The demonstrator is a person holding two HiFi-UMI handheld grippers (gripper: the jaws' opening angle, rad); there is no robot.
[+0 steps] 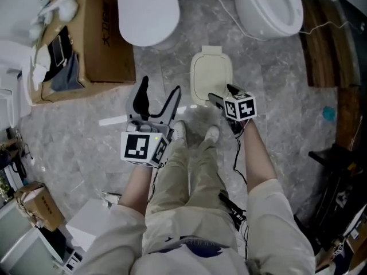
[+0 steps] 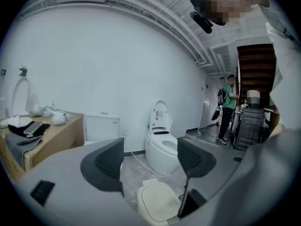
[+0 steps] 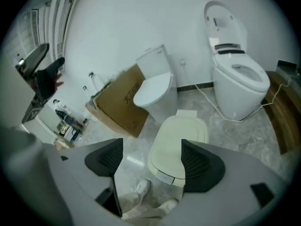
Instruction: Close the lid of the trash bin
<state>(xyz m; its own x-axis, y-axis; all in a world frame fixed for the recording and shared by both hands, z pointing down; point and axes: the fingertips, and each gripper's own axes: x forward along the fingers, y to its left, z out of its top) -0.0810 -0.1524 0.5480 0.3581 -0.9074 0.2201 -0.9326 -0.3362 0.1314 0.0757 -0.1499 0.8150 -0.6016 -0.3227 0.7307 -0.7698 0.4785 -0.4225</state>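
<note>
The cream trash bin [image 1: 211, 76] stands on the grey marble floor just past my shoes, with its lid lying flat down on it. Both grippers hang above the floor, apart from the bin. My left gripper [image 1: 159, 90] is to the bin's left, its jaws open and empty. In the left gripper view it [image 2: 148, 161] points nearly level, with the bin [image 2: 157, 201] low between the jaws. My right gripper [image 1: 221, 94] is over the bin's near right corner. In the right gripper view it [image 3: 153, 166] tilts down at the bin [image 3: 176, 149], jaws wide and empty.
An open white toilet [image 1: 269, 7] stands behind the bin to the right, a cable [image 1: 229, 16] trailing from it. A second toilet with closed lid [image 1: 148, 10] and a cardboard box [image 1: 86, 33] are at back left. Dark wooden steps [image 1: 324, 39] line the right. A person in green [image 2: 229, 107] stands far off.
</note>
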